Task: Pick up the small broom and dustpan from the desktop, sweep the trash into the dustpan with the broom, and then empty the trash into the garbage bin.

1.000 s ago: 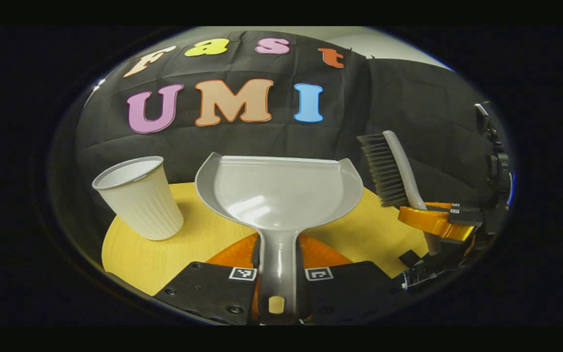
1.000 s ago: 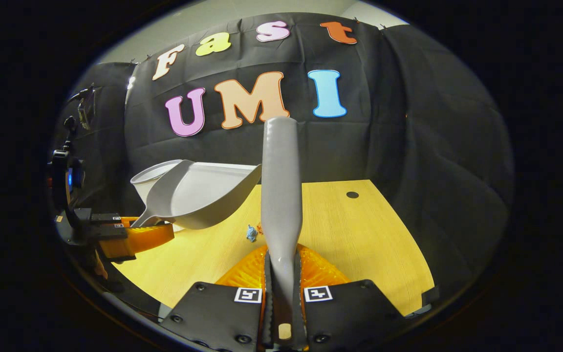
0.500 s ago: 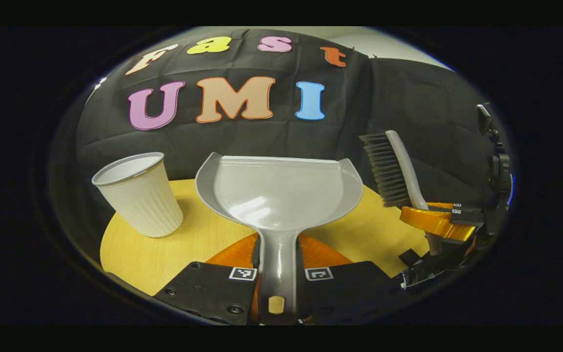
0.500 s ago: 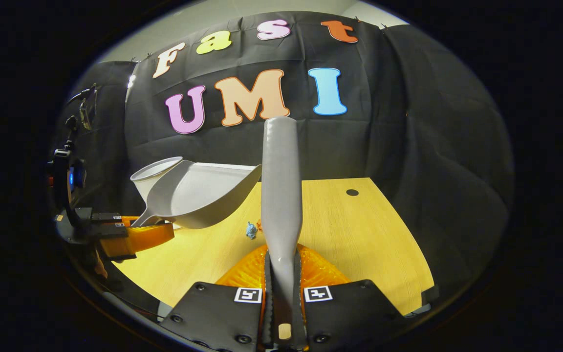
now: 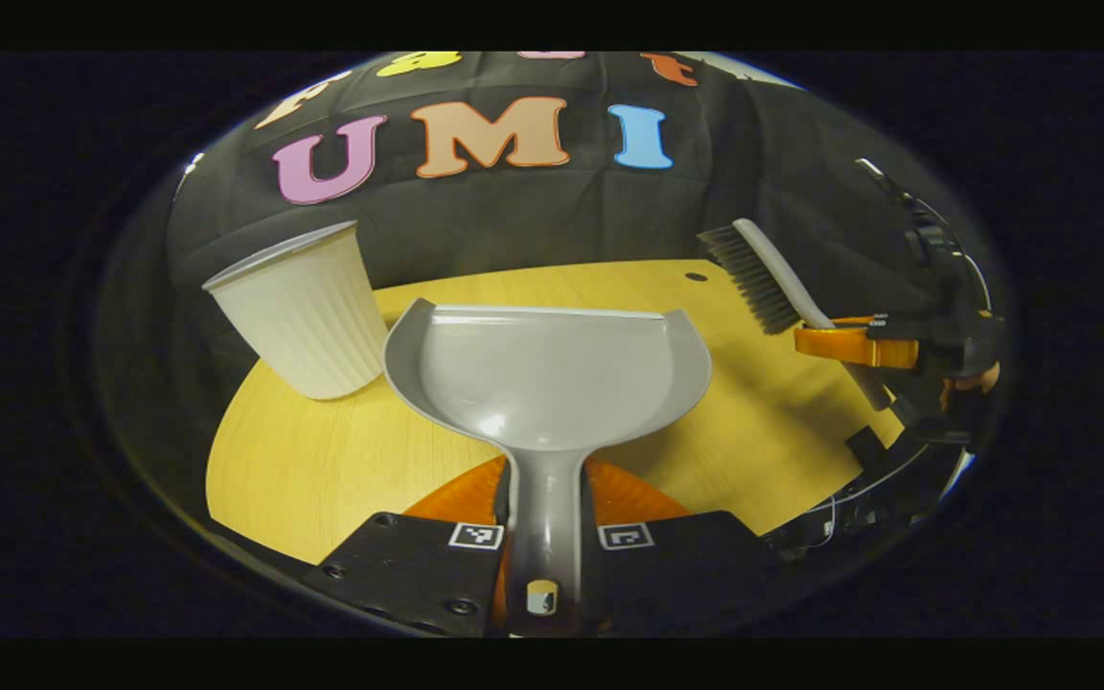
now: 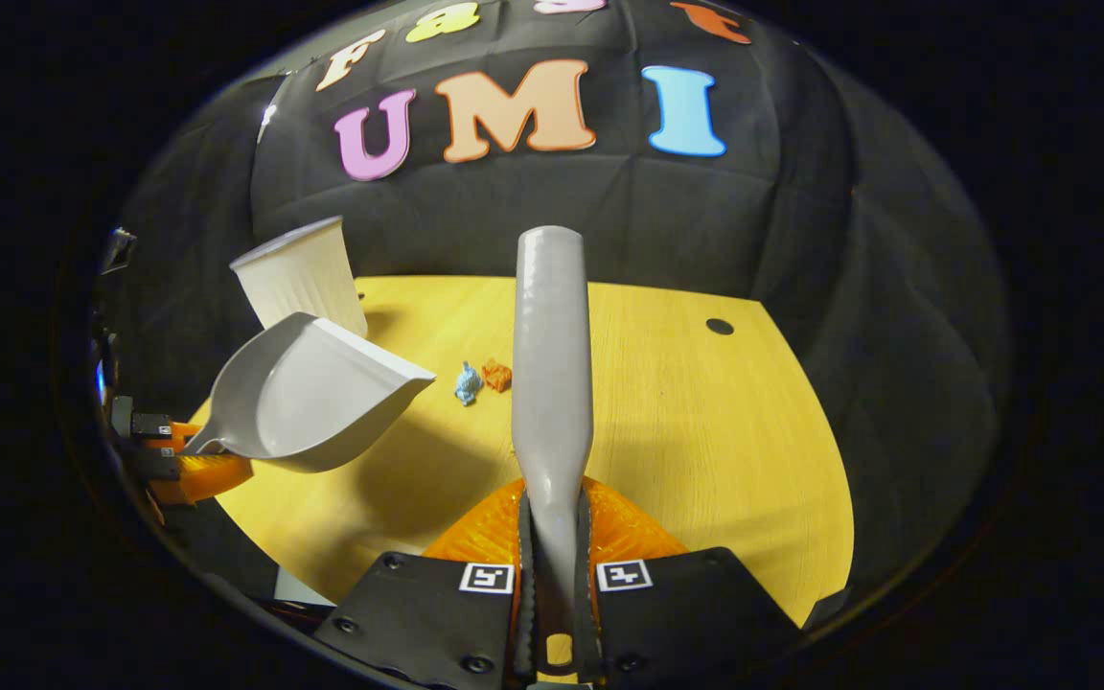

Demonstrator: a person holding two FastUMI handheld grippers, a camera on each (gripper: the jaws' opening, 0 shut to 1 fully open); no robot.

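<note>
My left gripper (image 5: 544, 537) is shut on the handle of the grey dustpan (image 5: 552, 379), whose pan is held above the desk and looks bare inside. My right gripper (image 6: 553, 565) is shut on the grey broom (image 6: 552, 345), seen from its back, so the bristles are hidden. In the left gripper view the broom (image 5: 768, 278) shows its dark bristles at the right, held by the other gripper (image 5: 854, 343). In the right gripper view the dustpan (image 6: 308, 398) hangs at the left. Two bits of trash, blue (image 6: 466, 383) and orange (image 6: 496, 375), lie on the desk between pan and broom.
A white ribbed bin (image 5: 301, 311) stands at the back left of the yellow desk (image 6: 705, 422), also the bin (image 6: 303, 278) behind the dustpan. A small round hole (image 6: 720, 327) is in the desk at the far right. The black cloth wall closes the back.
Both grippers have tipped down toward the desk, so more of the desktop shows. The dustpan has dropped lower and the trash now lies clear of the broom's left side.
</note>
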